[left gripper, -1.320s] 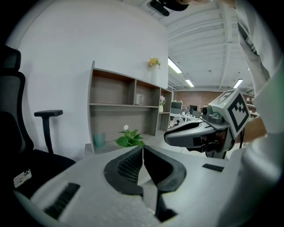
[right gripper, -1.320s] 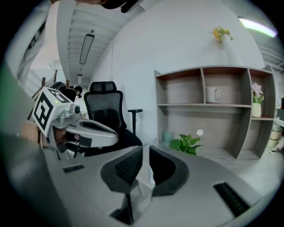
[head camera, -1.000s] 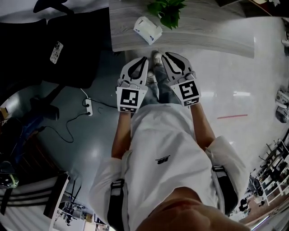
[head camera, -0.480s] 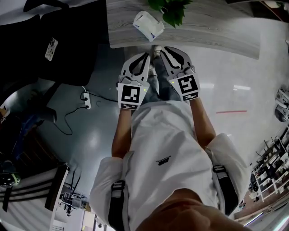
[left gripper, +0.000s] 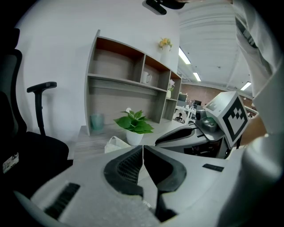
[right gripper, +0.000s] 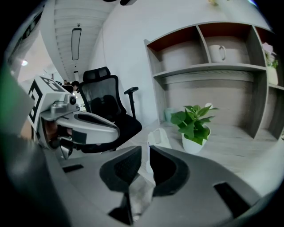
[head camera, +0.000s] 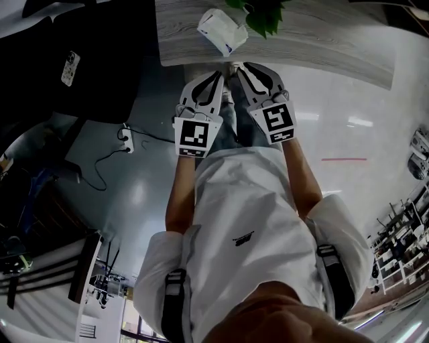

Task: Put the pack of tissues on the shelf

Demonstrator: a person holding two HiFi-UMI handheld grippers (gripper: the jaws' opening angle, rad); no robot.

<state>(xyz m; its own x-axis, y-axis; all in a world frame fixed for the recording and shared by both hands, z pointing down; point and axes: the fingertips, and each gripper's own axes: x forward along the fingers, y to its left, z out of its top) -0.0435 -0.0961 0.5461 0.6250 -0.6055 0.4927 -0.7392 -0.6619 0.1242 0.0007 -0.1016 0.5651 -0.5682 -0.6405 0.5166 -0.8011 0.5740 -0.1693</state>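
Head view first: pack of tissues (head camera: 219, 30) on the desk (head camera: 322, 40) near its front edge, just beside the potted plant (head camera: 265, 17); left gripper (head camera: 216, 75) and right gripper (head camera: 240, 69) side by side, short of it. Left gripper view: jaws pressed together, nothing between. Right gripper view: jaws drawn to a narrow slit, empty, pack beyond, shelf (right gripper: 213, 66) above. Likely trouble: reaching in without unclenching and nudging the pack off the edge, or brushing the leaves.

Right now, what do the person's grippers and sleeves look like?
The left gripper and right gripper are pale grey tapered shells with black ribbed jaws, each carrying a white cube printed with black square markers. The person wears a white short-sleeved T-shirt with a small black logo.
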